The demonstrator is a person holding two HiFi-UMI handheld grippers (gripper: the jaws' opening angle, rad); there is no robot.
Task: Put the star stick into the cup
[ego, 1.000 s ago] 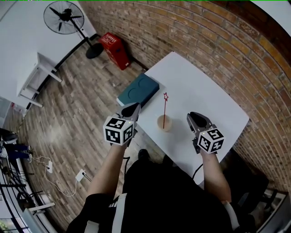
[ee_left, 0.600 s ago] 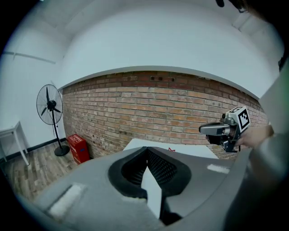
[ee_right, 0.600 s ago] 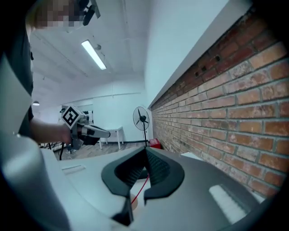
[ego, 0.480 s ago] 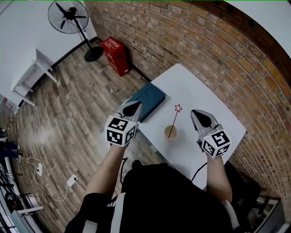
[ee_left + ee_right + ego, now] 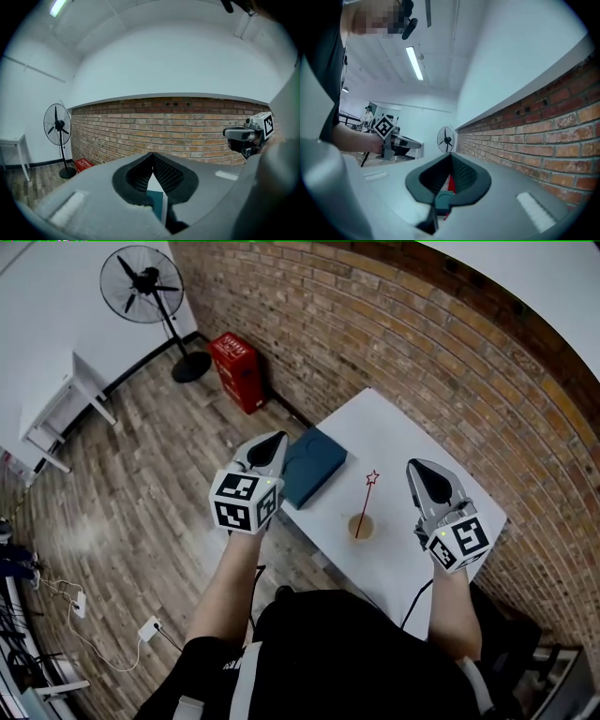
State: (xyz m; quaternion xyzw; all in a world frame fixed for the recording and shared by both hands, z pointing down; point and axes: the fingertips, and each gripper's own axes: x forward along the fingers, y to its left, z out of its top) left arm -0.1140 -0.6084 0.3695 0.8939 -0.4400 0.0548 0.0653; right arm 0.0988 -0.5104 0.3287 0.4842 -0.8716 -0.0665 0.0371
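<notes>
From where I sit, the star stick (image 5: 364, 507) already stands in the paper cup (image 5: 361, 528). Its foot is inside and its shaft leans up toward the brick wall, with the red star at the top. The cup sits on the white table (image 5: 412, 427) near the front edge, and a teal box (image 5: 314, 465) lies well apart on its left.

My right gripper (image 5: 418, 469) hangs just to the right of the stick, jaws pressed together with nothing between them. The left gripper (image 5: 277, 440) hovers out over the table's left edge, also closed and empty — the teal seen through its gap is only the box below.

I judge the placing done, so what's left is a clean retreat. I'd draw the right gripper up and away from the lean — a brush against that thin stick could tip the light cup.
</notes>
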